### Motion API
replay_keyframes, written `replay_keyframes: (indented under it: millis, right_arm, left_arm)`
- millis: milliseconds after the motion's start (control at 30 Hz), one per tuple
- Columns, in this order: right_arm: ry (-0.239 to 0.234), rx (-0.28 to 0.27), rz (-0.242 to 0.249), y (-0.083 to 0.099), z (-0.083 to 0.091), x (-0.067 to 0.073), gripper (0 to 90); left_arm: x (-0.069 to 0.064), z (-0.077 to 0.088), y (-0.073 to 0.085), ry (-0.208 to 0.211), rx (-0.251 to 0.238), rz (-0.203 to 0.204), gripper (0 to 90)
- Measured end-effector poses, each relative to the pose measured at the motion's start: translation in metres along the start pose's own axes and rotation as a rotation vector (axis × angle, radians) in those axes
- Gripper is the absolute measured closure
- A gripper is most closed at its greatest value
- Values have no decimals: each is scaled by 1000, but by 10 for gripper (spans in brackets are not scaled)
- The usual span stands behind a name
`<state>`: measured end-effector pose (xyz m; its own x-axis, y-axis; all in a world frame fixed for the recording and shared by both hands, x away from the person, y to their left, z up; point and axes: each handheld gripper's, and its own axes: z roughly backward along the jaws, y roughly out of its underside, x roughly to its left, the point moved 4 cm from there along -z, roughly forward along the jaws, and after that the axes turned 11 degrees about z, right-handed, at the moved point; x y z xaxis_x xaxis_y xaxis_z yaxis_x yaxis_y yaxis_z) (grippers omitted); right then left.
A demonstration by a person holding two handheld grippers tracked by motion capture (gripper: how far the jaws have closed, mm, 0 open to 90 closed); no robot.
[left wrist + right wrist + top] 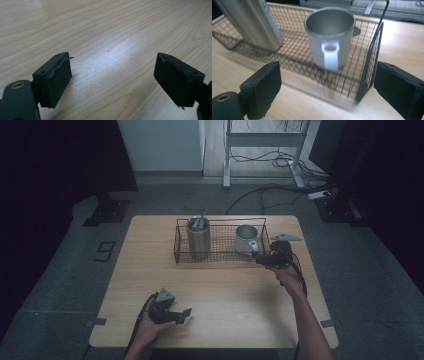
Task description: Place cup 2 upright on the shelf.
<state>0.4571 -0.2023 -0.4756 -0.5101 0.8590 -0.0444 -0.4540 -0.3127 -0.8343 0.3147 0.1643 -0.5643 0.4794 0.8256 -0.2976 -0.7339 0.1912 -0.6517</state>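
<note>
Right gripper (266,259) hovers at the near right corner of the wire basket (181,251), jaws spread wide and empty; in the right gripper view (327,86) the two pads frame the mug (329,41) with basket mesh between.

Mug (246,239): stands upright in the right end of the basket, on its floor, mouth up. Long axis vertical. Handle (330,58) points toward the near long side of the basket, i.e. straight at the right gripper. The mug lies just ahead of the jaws, slightly left of the basket's right end wall, which stands in front of the right pad.

Left gripper (181,314): at the near left part of the desk (220,285), well apart from the basket. Jaws spread, nothing between them; the left gripper view (112,75) has bare wood under them.

Nearer hand: right, by a wide margin.

Tall steel canister (198,237) stands upright at the left end of the basket, well apart from the mug, utensils inside.

Judgement: the near wall blocks a level approach to the handle; the gripper would need to rise over the rim, then come down on the handle or the mug's lip. Right gripper view is blurred, so exact clearance cannot be told.
</note>
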Motion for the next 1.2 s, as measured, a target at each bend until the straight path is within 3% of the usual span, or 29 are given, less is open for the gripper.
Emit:
replay_keyframes:
  millis: [333,800,967,1133,1200]
  right_arm:
    - [-1,-18,-11,41,19,10,106]
    - [-17,30,16,95,26,32,125]
    - [-27,35,29,103,26,41,126]
    - [-31,20,-1,109,23,43,125]
    - [-16,37,19,109,24,43,117]
  left_arm:
    - [1,0,0,-1,2,2,148]
    - [4,1,0,-6,-1,10,148]
    - [6,0,1,-11,3,11,148]
    - [6,0,1,-17,3,16,148]
    - [7,1,1,-17,3,17,148]
